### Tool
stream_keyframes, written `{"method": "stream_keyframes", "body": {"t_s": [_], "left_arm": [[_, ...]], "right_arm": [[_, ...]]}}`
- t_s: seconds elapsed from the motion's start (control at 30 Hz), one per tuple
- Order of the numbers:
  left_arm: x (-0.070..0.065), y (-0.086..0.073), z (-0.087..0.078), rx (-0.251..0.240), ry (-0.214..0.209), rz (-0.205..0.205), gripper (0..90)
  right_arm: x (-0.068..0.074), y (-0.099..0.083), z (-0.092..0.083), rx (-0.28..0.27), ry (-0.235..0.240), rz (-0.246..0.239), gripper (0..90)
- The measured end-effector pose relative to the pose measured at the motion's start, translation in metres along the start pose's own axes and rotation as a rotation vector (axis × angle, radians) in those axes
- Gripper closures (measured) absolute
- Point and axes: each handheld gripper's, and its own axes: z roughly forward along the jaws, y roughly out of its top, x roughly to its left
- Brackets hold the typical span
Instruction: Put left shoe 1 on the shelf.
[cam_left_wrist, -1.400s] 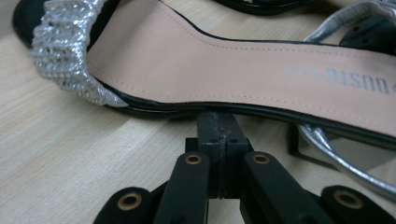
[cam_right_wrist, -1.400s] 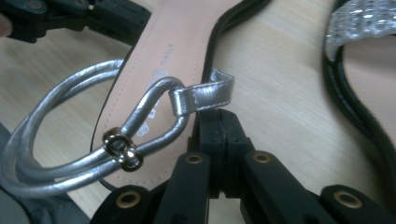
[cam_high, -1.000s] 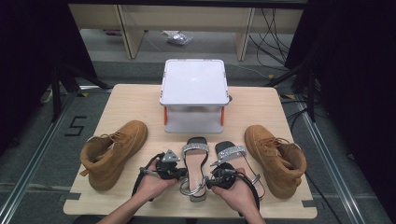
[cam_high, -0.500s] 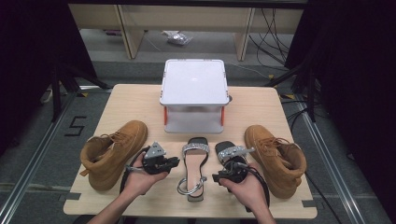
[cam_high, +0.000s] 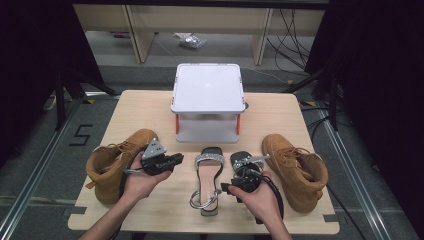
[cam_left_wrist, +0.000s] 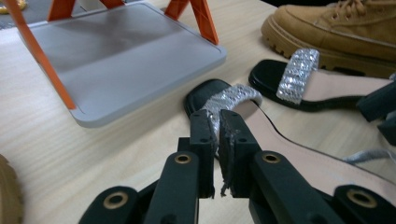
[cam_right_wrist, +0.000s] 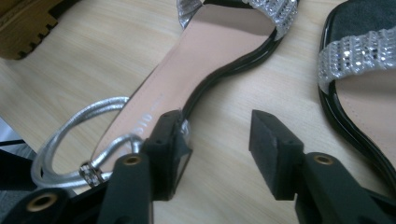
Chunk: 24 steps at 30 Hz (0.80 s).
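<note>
A black sandal (cam_high: 206, 177) with a glittery silver strap lies flat at the table's middle front, its silver ankle loop (cam_right_wrist: 70, 140) toward me. A second such sandal (cam_high: 243, 159) lies just right of it. My left gripper (cam_high: 177, 159) hovers left of the first sandal. Its jaws (cam_left_wrist: 215, 116) stand a narrow slit apart after just closing a little, with nothing between them. My right gripper (cam_high: 226, 188) sits low beside the first sandal's heel. Its jaws (cam_right_wrist: 219, 126) have just been opening and stand wide over bare table, the left finger (cam_right_wrist: 168, 140) next to the sole's edge.
A tan boot (cam_high: 117, 157) lies at the left and its mate (cam_high: 295, 165) at the right. A white two-level rack (cam_high: 207, 90) with orange legs stands behind the sandals, its lower shelf (cam_left_wrist: 116, 60) close to the first sandal's toe.
Both grippers have come off the middle sandal's heel end. My left hand has risen and moved left; my right gripper has drawn back slightly and its jaws have spread. The sandal stays on the table.
</note>
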Motion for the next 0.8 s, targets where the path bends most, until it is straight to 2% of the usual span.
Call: {"method": "stream_keyframes", "body": {"t_s": [0.1,0.13,0.17,0.23,0.27,0.3,0.33,0.37,0.4,0.43,0.47,0.5,0.53,0.57,0.73,0.77,0.8], "left_arm": [[0.002,0.009,0.000,-0.012,0.001,0.010,83.3],[0.004,0.018,0.001,-0.027,0.008,0.022,83.1],[0.004,0.018,0.001,-0.027,0.008,0.022,83.0],[0.008,0.032,0.001,-0.059,0.010,0.037,83.0],[0.008,0.032,0.001,-0.059,0.010,0.037,82.9],[0.011,0.043,0.001,-0.091,0.019,0.037,83.0],[0.011,0.043,0.001,-0.091,0.019,0.037,83.0],[0.016,0.054,0.001,-0.113,0.024,0.041,83.0],[0.016,0.054,0.001,-0.113,0.024,0.041,83.0],[0.023,0.065,0.001,-0.129,0.028,0.031,83.1],[0.023,0.065,0.001,-0.129,0.028,0.031,83.1],[0.028,0.074,0.003,-0.142,0.029,0.013,83.3],[0.031,0.079,0.004,-0.148,0.035,0.013,83.3],[0.033,0.083,0.004,-0.150,0.043,0.019,83.5],[0.040,0.096,0.011,-0.161,0.054,0.012,84.0],[0.041,0.101,0.014,-0.163,0.054,0.011,84.2],[0.043,0.105,0.018,-0.166,0.060,0.015,84.4]], "right_arm": [[0.004,0.006,0.001,0.020,-0.012,0.001,50.5],[0.006,0.007,0.003,0.019,-0.004,0.003,49.6],[0.006,0.007,0.003,0.019,-0.004,0.003,49.6],[0.010,0.011,0.005,0.022,-0.006,-0.002,48.3],[0.010,0.011,0.005,0.022,-0.006,-0.002,48.3],[0.014,0.014,0.007,0.029,-0.016,-0.008,46.5],[0.017,0.016,0.007,0.037,-0.018,0.003,46.1],[0.020,0.019,0.009,0.041,-0.015,0.005,45.1],[0.021,0.021,0.010,0.041,-0.021,0.001,44.2],[0.024,0.023,0.011,0.038,-0.030,0.002,43.1],[0.026,0.025,0.013,0.033,-0.033,0.000,42.8],[0.030,0.027,0.016,0.039,-0.034,0.002,42.0],[0.032,0.029,0.017,0.045,-0.038,0.008,41.3],[0.034,0.030,0.021,0.048,-0.042,-0.009,40.9],[0.041,0.037,0.031,0.077,-0.063,0.024,39.9],[0.043,0.041,0.035,0.113,-0.080,0.057,39.1],[0.043,0.041,0.037,0.097,-0.074,0.046,38.4]]}}
